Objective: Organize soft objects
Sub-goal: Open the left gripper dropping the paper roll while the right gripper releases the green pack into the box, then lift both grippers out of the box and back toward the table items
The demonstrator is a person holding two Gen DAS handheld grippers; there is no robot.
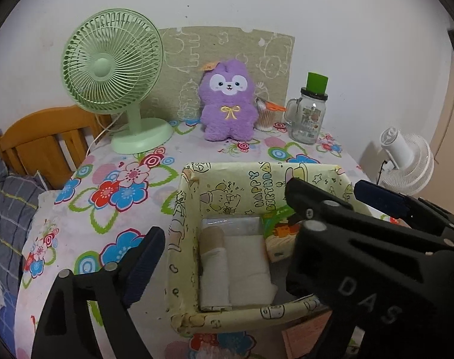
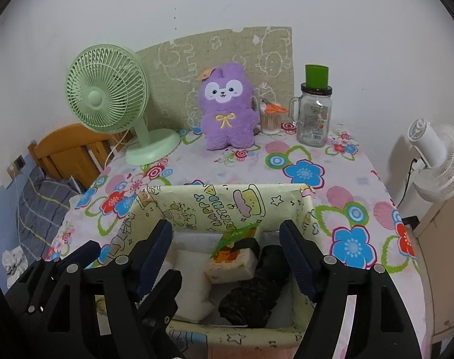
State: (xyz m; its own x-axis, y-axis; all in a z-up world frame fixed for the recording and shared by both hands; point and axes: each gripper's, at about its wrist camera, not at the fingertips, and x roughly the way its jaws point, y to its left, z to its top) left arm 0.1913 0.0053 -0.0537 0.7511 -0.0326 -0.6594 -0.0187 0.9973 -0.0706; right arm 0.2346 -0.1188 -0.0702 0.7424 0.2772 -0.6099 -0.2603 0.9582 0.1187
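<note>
A yellow "Happy Birthday" paper box (image 1: 194, 209) (image 2: 304, 218) stands on the floral table near its front edge. Inside lie white rolled cloths (image 1: 235, 266) (image 2: 191, 269), a tissue pack with a cartoon print (image 2: 229, 263) (image 1: 279, 236) and dark rolled fabric (image 2: 250, 296). A purple plush bunny (image 1: 227, 101) (image 2: 227, 107) sits upright at the back of the table. My left gripper (image 1: 253, 257) is open over the box, empty. My right gripper (image 2: 227, 257) is open and empty above the box's middle. The other gripper shows at the right in the left wrist view (image 1: 346, 233).
A green desk fan (image 1: 113, 68) (image 2: 107, 98) stands back left. A glass jar with a green cup on top (image 1: 309, 116) (image 2: 315, 113) and a cotton swab cup with orange scissors (image 2: 270, 119) stand back right. A white fan (image 2: 436, 161) is beyond the table's right edge. A wooden bed frame (image 1: 44, 143) is left.
</note>
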